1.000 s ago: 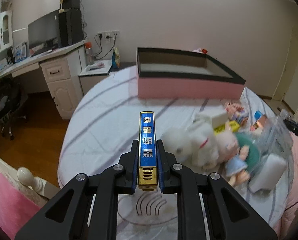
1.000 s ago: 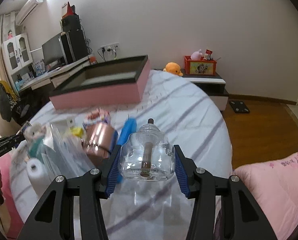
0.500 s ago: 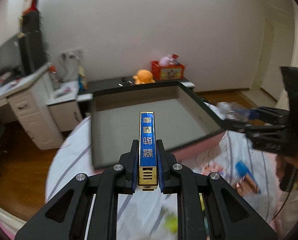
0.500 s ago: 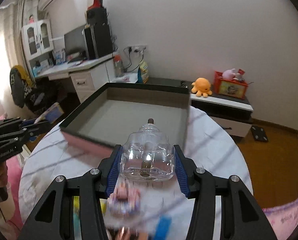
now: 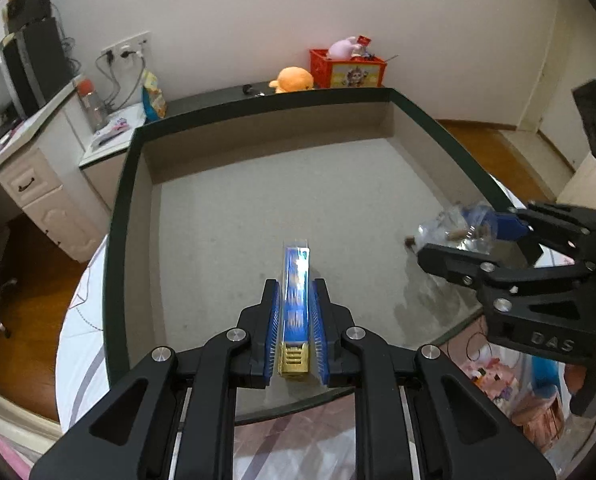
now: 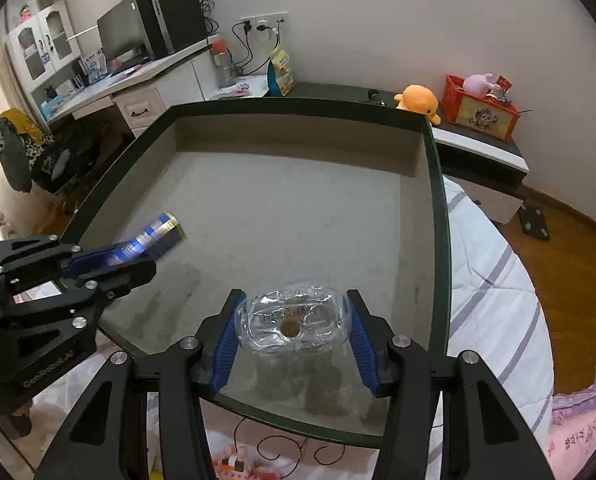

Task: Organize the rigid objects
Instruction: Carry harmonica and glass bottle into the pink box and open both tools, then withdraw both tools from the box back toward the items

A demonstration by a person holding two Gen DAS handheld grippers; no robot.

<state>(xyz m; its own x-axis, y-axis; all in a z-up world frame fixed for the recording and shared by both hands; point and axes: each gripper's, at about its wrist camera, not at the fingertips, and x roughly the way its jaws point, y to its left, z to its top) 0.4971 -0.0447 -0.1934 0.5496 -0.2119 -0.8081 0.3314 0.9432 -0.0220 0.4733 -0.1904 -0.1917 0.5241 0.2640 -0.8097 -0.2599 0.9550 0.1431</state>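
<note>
A large pink box with a dark green rim [image 5: 113,240] [image 6: 434,200] and a bare grey floor lies on the bed. Both grippers hang over its inside. My left gripper [image 5: 295,284] [image 6: 137,256] has a slim blue and gold box [image 5: 295,280] [image 6: 153,236] between its fingers. Its jaws are opening: thin gaps show beside the box, which looks blurred. My right gripper [image 6: 293,296] [image 5: 450,240] is shut on a clear glass bottle [image 6: 293,320] [image 5: 454,232] with a brown stopper, above the box's near right part.
The white bedspread with purple stripes [image 6: 490,280] surrounds the box. Small toys [image 5: 494,372] lie on it by the box's near side. A white desk [image 5: 37,176] stands left, and a low cabinet holds an orange plush [image 6: 418,100] and a red crate [image 6: 482,108].
Both grippers have swung from above the toys on the bed to over the inside of the pink box. The left jaws have loosened around the blue and gold box.
</note>
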